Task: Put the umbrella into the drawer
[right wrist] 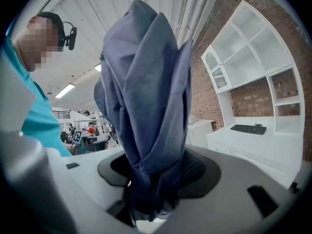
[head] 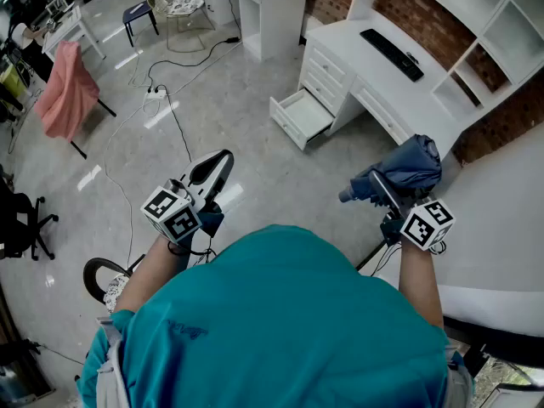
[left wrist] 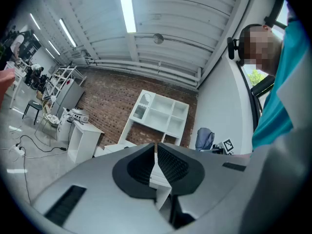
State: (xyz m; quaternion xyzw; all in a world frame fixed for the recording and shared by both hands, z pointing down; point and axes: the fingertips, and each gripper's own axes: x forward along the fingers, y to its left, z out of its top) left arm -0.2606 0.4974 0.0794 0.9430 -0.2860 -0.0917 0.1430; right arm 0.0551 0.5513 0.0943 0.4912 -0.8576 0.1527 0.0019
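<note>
Umbrella (head: 406,170), folded, blue: sat clamped in right gripper (head: 384,192), aloft, well apart from open drawer (head: 299,117) of white desk (head: 344,39). Looked picked up already; not yet carried over, lowered in or let go. On other side, left gripper (head: 211,170): stood clenched shut on nothing, well apart from umbrella.

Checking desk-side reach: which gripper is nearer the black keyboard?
Right. The right gripper, shut on the blue umbrella, sits below the keyboard in the head view; the left gripper is farther off to its left.
</note>
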